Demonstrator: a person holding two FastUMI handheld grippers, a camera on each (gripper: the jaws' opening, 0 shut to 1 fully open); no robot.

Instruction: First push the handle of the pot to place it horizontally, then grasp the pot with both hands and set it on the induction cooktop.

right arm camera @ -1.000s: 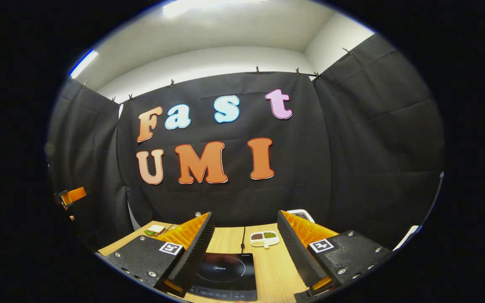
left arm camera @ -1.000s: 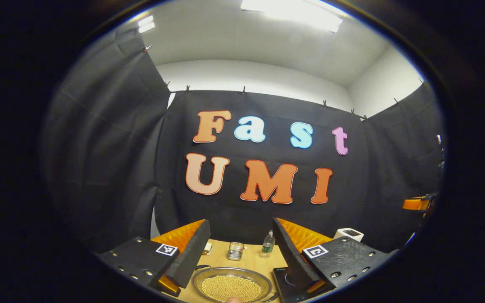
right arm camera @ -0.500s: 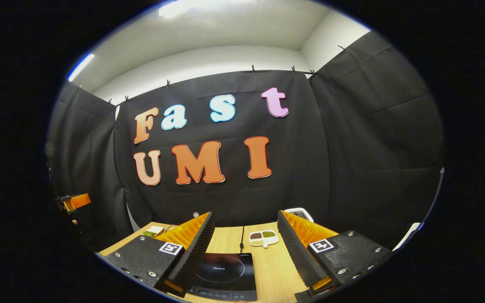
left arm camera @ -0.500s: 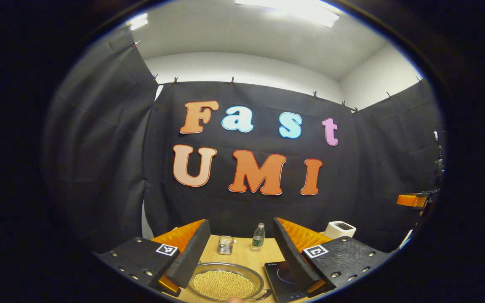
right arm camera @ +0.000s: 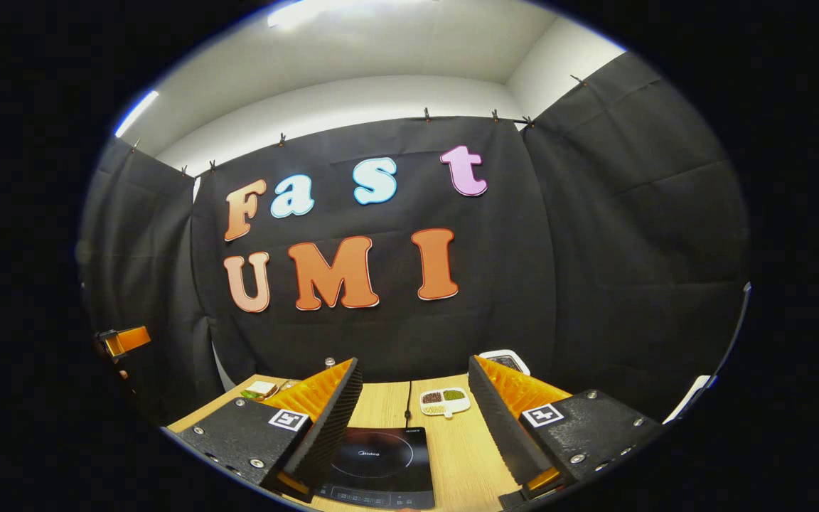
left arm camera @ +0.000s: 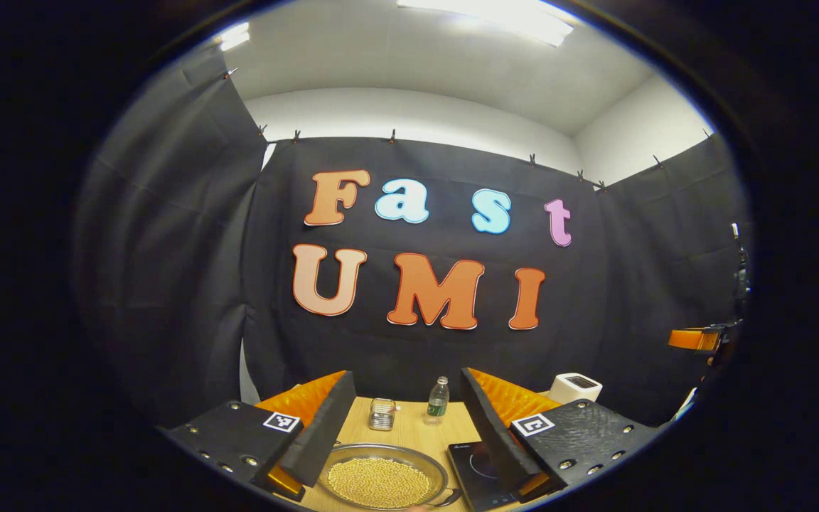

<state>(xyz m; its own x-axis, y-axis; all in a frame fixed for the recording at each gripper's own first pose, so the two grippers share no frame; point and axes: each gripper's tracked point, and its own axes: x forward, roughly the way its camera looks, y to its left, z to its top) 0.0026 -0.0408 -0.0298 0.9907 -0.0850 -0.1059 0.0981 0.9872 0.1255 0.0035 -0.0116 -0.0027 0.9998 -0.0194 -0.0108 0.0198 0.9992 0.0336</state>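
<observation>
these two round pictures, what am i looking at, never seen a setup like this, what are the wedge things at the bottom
There is no robot arm here. A person holds a two-finger gripper in each hand, and a fisheye camera rides on each one, looking forward along its fingers. The wedges are those fingers.

In the left gripper view, the left gripper is open over a wooden table. Between its fingers sits the pot, shallow, metal and full of yellow grains. To the right lies the cooktop, partly hidden by a finger. Farther back stand a small jar, a bottle and a white box.

In the right gripper view, the right gripper is also open, with the cooktop in front of it and a small divided dish behind.

Neither gripper holds anything.
</observation>
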